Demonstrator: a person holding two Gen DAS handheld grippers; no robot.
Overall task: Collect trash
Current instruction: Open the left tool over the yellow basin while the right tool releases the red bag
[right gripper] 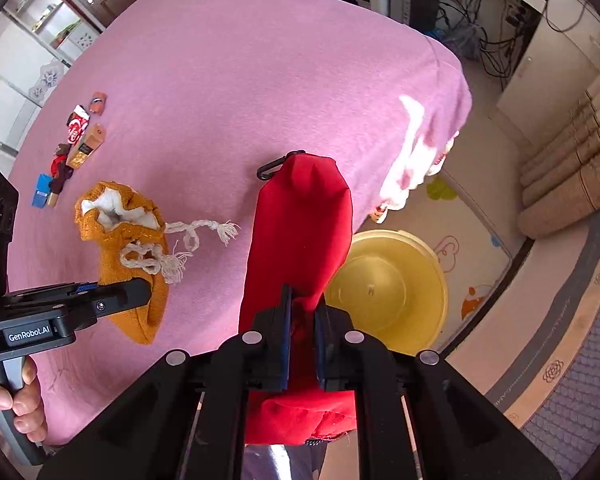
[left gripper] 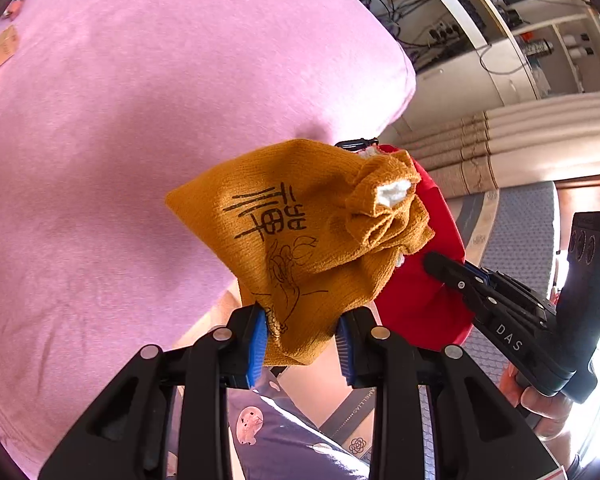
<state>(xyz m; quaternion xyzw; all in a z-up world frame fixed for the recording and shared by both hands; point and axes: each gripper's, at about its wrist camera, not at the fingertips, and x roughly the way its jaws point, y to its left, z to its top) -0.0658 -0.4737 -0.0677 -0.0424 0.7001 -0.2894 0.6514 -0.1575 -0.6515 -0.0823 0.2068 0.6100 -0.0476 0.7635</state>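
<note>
Orange pouch (left gripper: 300, 232), printed with black characters and open at its white-lined mouth, hangs clamped between the blue pads of the left gripper (left gripper: 302, 344) above the pink bedspread (left gripper: 140, 120). Red pouch (right gripper: 300, 240) is pinched in the right gripper (right gripper: 302, 332), beside a yellow basin (right gripper: 392, 288). Small trash items (right gripper: 72, 148) lie across the bed.

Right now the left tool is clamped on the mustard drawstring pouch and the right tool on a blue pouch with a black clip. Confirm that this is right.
Not quite: the pouch in the right tool is red, not blue. The right wrist view shows the red pouch pinched between its pads, the black clip at its far end. The left tool is clamped on the mustard drawstring pouch, as you said.
</note>
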